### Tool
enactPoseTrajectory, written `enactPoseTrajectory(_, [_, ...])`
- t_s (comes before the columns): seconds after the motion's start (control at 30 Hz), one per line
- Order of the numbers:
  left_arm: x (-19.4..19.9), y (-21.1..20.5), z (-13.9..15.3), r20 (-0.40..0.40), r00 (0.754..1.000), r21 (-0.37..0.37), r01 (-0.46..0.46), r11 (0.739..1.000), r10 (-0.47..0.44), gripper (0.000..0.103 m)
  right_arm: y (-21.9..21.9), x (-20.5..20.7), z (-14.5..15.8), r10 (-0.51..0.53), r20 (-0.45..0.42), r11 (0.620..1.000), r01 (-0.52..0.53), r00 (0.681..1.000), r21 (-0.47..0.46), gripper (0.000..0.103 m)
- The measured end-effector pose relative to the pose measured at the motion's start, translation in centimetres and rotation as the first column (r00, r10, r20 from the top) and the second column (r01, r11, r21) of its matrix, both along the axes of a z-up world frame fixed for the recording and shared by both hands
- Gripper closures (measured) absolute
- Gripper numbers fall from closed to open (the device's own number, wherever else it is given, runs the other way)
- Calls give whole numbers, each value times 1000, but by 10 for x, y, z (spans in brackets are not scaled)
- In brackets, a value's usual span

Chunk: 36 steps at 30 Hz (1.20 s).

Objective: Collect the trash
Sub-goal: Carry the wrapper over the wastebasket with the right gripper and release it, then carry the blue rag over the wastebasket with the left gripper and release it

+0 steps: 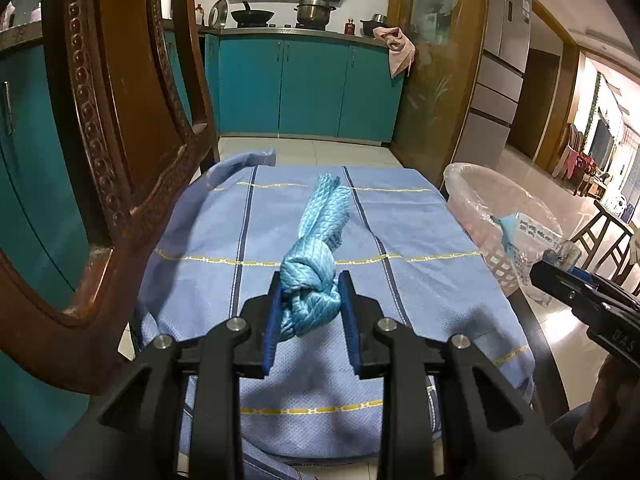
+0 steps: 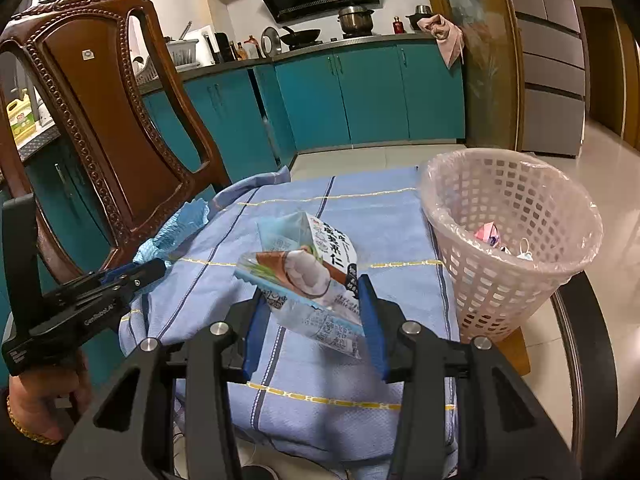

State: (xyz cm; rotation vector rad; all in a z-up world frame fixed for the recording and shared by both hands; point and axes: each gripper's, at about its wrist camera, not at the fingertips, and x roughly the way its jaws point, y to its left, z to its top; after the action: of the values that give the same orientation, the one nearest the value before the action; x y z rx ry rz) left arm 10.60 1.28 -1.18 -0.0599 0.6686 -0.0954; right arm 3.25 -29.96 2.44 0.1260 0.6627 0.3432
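Far left: carved wooden chair (image 2: 100, 120), backrest right beside the table edge. Blue checked cloth (image 1: 420, 240) covers the table.

Left gripper (image 1: 310, 304): jaws part closed, pads clamped on both sides of a knotted light-blue rag (image 1: 310, 276). The free end trails out toward the far side. Whether it rests on the cloth or is lifted, can't tell. Looks soft, light and compressible, with a knit texture that shouldn't slip. The knot is the bulkiest, firmest part, so the current hold is the right spot. The loose tail may snag on the basket rim.

Right gripper (image 2: 314, 312): jaws roughly a third open, closed on a crinkled coconut snack wrapper (image 2: 304, 272), held clear above the cloth near the middle. Thin glossy film, near weightless, slippery, and it deforms under the pads. It's gripped across its lower folded part; I'd keep the squeeze and avoid fast swings.

Right: white lattice wastebasket (image 2: 496, 280) with clear liner, at the right table edge, near the wrapper. Inside is a pink carton scrap and what looks like a face mask, low in the bottom. Plenty of room.
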Motion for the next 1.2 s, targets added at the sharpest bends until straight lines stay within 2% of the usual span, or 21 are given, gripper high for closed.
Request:
enactPoseTrajectory(0.3, [0, -1, -1, -2, 1000, 6, 7, 1000, -7, 75, 3, 0, -1, 5, -2, 1000, -5, 1000, -7, 60])
enactPoseTrajectory(0.4, [1, -1, -1, -3, 1000, 6, 7, 1000, -7, 75, -6, 3, 5, -15, 27, 1000, 15, 1000, 15, 60])
enactPoseTrajectory(0.5, [2, 0, -2, -4, 1000, -1, 6, 1000, -6, 75, -36, 22, 30, -112, 111, 993, 107, 988, 48, 60])
enactPoseTrajectory(0.6, [2, -1, -3, -3, 1000, 2, 10, 1000, -10, 75, -79, 60, 42, -243, 135, 968, 232, 961, 93, 58])
enactPoseTrajectory(0.7, [3, -1, -5, -10, 1000, 1, 14, 1000, -14, 75, -114, 105, 21, -334, 84, 940, 325, 939, 102, 36])
enactPoseTrajectory(0.77, [4, -1, -6, -15, 1000, 5, 16, 1000, -16, 75, -135, 119, -2, -384, 5, 918, 381, 923, 112, 31])
enactPoseTrajectory(0.83, [4, -1, -6, -17, 1000, 8, 17, 1000, -16, 75, -146, 112, -9, -383, -53, 913, 386, 922, 134, 31])
enactPoseTrajectory(0.9, [4, -2, -5, -15, 1000, 6, 17, 1000, -17, 75, -152, 89, -3, -397, -37, 906, 398, 917, 145, 29])
enactPoseTrajectory(1.0, [4, -7, -6, -18, 999, 9, 38, 999, -38, 75, -158, 36, 9, -459, 0, 868, 448, 889, 212, 13])
enactPoseTrajectory(1.07, [5, -19, -5, -23, 996, 13, 82, 997, -82, 75, -150, 11, 13, -449, 33, 874, 431, 893, 224, 7])
enactPoseTrajectory(1.2, [12, -58, 4, -21, 982, 1, 189, 982, -188, 74, -137, -18, 18, -434, 73, 890, 415, 898, 188, 4])
